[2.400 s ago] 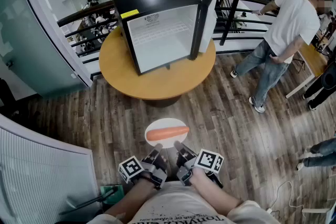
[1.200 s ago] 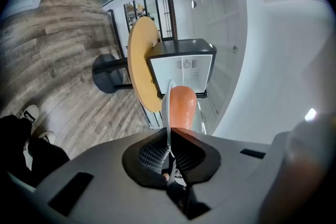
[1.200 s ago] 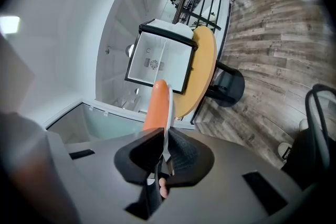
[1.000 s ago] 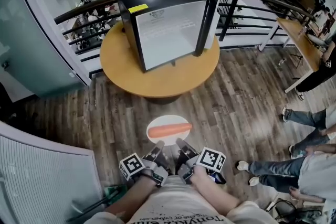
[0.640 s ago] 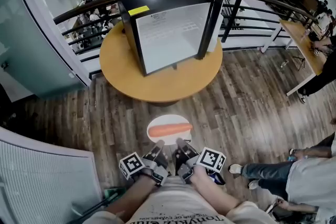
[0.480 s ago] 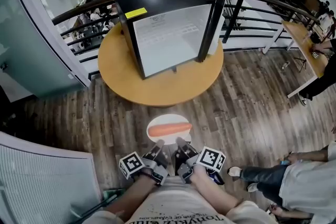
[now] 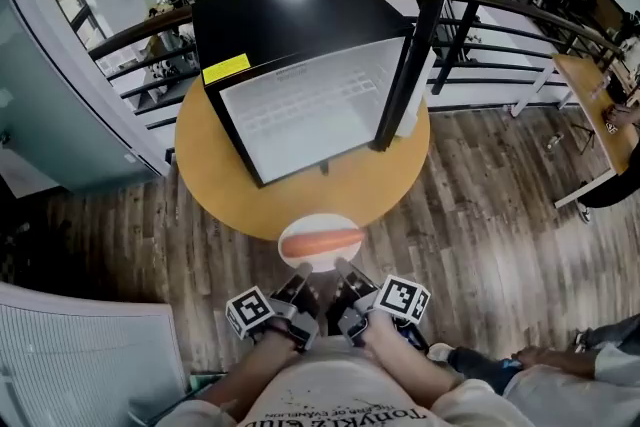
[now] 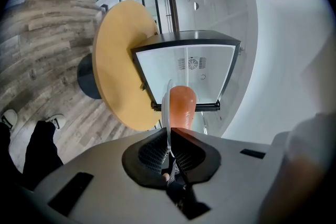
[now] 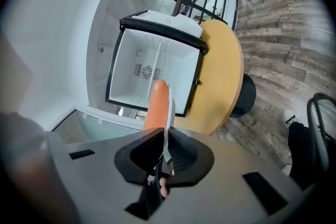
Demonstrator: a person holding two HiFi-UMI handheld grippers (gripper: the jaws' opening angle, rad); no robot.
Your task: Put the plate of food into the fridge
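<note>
Round wooden table point(image 7: 215, 177) just ahead of your fingers point(image 7: 297, 287), wood-plank floor point(image 7: 470, 205) beneath them, black railing point(image 7: 500, 10) far beyond, glass wall point(image 7: 60, 115) off to their left, desk point(image 7: 590, 105) off right.

The fridge point(image 7: 290, 25) stands on the round table point(image 7: 215, 185), its door point(image 7: 405, 50) swung open to the right. The plate point(image 7: 320, 227) hangs over the table's near edge, in front of the fridge's opening, with a carrot point(image 7: 320, 241) lying crosswise on it. The left gripper point(image 7: 303, 271) and right gripper point(image 7: 340, 268) grip its near rim side by side. A railing point(image 7: 500, 10) runs behind the table.
</note>
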